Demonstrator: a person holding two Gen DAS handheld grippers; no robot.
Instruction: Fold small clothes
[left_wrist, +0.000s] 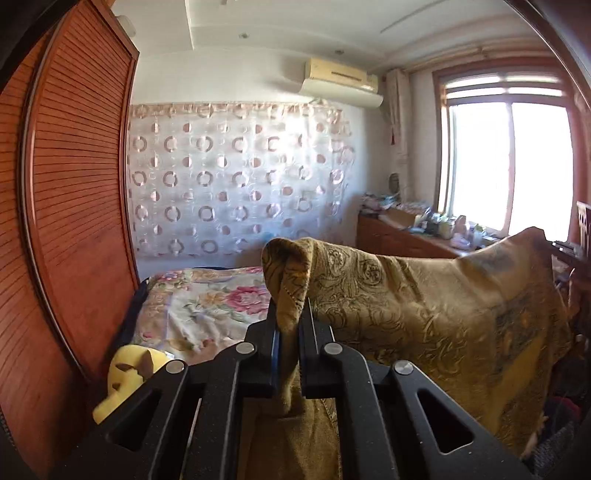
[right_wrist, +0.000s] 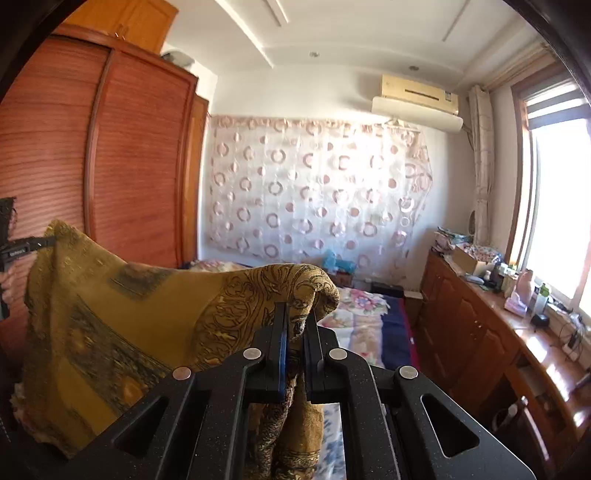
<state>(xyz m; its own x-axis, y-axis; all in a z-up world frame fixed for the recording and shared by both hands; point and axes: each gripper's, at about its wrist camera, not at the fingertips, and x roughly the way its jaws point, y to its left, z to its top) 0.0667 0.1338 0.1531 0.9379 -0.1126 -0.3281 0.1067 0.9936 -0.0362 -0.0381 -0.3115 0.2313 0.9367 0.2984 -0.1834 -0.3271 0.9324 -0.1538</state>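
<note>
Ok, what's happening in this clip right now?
A person holds a mustard patterned cloth in the air above a floral bed, one corner pinched in each gripper. The left gripper and right gripper are both shut on it, the fabric spread between them. No fold is made yet.

Sunlit bedroom: slatted wooden wardrobe, floral-covered bed, circle-patterned curtain on the wall, bright window.
</note>
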